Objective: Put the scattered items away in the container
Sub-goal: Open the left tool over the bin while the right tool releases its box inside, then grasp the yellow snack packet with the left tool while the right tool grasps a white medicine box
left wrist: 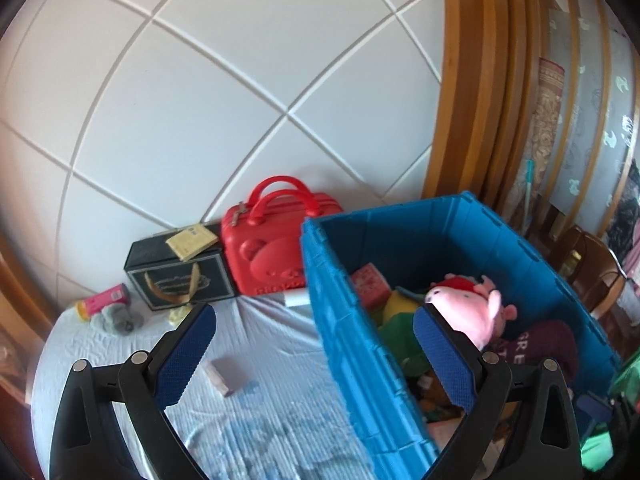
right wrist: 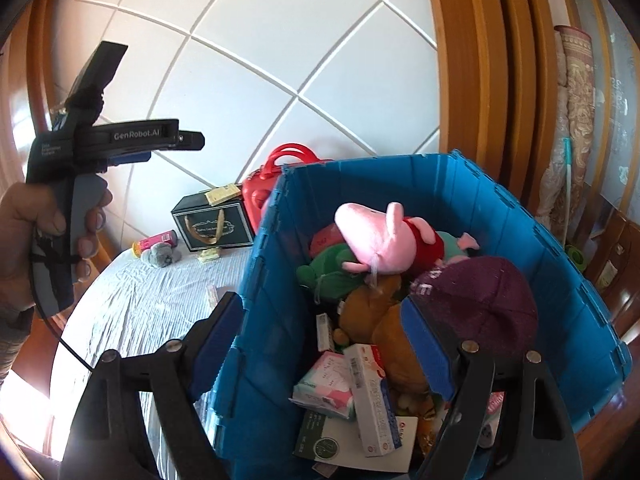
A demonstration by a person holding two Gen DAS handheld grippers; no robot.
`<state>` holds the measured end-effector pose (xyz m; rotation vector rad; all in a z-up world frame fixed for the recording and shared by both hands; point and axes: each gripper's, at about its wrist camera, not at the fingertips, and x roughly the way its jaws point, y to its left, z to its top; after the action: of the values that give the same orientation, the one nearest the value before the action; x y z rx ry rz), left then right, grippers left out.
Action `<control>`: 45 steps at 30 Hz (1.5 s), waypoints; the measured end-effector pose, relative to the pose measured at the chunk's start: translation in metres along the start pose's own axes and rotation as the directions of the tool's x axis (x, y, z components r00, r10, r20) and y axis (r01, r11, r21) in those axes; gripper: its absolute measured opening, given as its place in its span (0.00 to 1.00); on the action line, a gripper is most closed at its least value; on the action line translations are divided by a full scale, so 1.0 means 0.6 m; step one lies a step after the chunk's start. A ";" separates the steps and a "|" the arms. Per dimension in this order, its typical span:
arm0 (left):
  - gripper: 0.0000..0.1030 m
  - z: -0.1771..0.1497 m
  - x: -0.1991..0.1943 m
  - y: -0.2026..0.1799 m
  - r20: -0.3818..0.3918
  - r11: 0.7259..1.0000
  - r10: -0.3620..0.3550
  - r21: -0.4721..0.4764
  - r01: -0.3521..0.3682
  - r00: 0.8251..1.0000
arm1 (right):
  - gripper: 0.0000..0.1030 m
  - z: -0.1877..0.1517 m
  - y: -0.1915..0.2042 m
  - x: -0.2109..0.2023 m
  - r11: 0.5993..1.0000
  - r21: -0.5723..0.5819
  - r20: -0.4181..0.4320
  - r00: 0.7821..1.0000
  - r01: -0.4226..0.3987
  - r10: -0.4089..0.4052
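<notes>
A blue plastic crate (left wrist: 344,340) (right wrist: 560,248) stands on a bed with a pale blue sheet. It holds a pink pig plush (left wrist: 468,312) (right wrist: 380,240), a purple beanie (right wrist: 480,300), green and brown plush toys and several small boxes (right wrist: 372,396). My left gripper (left wrist: 316,356) is open and empty, straddling the crate's near wall. My right gripper (right wrist: 324,344) is open and empty above the crate's left wall. A small pinkish box (left wrist: 224,376) lies on the sheet beside the crate. A pink tube (left wrist: 106,298) (right wrist: 158,239) and a grey plush (left wrist: 116,318) (right wrist: 162,256) lie at the far corner.
A red case (left wrist: 268,248) and a black gift box (left wrist: 180,276) with a yellow booklet on it stand against the white quilted headboard. A wooden frame and furniture stand on the right. The left gripper's body, held by a hand (right wrist: 36,216), shows in the right wrist view.
</notes>
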<state>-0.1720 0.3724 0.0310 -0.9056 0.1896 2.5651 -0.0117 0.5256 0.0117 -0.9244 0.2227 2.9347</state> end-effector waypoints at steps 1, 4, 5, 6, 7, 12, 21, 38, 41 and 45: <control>0.98 -0.010 -0.002 0.025 -0.007 1.000 0.022 -0.019 -0.022 1.000 | 0.79 0.004 0.015 0.008 1.000 -0.018 0.000 1.000 -0.021 0.021; 0.98 -0.044 -0.009 0.101 -0.029 0.993 0.096 -0.073 -0.098 0.995 | 0.79 0.015 0.061 0.034 0.995 -0.057 -0.010 0.996 -0.084 0.083; 0.98 -0.055 -0.012 0.129 -0.038 0.989 0.114 -0.091 -0.117 0.993 | 0.79 0.018 0.079 0.042 0.992 -0.073 -0.013 0.995 -0.101 0.101; 0.98 -0.067 -0.014 0.156 -0.047 0.985 0.132 -0.107 -0.136 0.990 | 0.79 0.021 0.097 0.049 0.989 -0.087 -0.017 0.993 -0.117 0.116; 0.98 -0.077 -0.018 0.184 -0.057 0.980 0.152 -0.122 -0.158 0.987 | 0.79 0.024 0.116 0.056 0.986 -0.098 -0.021 0.991 -0.132 0.131; 0.98 -0.121 -0.036 0.314 -0.090 0.958 0.208 -0.184 -0.221 0.974 | 0.79 0.025 0.201 0.089 0.976 -0.134 -0.044 0.985 -0.171 0.167; 0.98 -0.185 -0.021 0.491 -0.127 0.953 0.204 -0.202 -0.227 0.971 | 0.79 -0.012 0.330 0.212 0.972 -0.158 -0.116 0.981 -0.172 0.155; 0.98 -0.300 0.290 0.652 -0.184 0.977 0.105 -0.163 -0.136 0.977 | 0.79 -0.120 0.415 0.598 0.960 -0.228 -0.220 0.969 -0.164 0.113; 0.98 -0.301 0.381 0.648 -0.181 0.984 0.046 -0.160 -0.076 0.982 | 0.79 -0.150 0.411 0.665 0.961 -0.233 -0.233 0.968 -0.151 0.096; 0.98 -0.293 0.502 0.652 -0.175 0.985 0.013 -0.165 -0.042 0.984 | 0.79 -0.181 0.403 0.730 0.961 -0.243 -0.233 0.970 -0.129 0.072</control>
<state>-0.4492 0.0734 -0.2978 -1.1984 0.0351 2.5569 -0.3325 0.2747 -0.2984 -1.3162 -0.1107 2.9987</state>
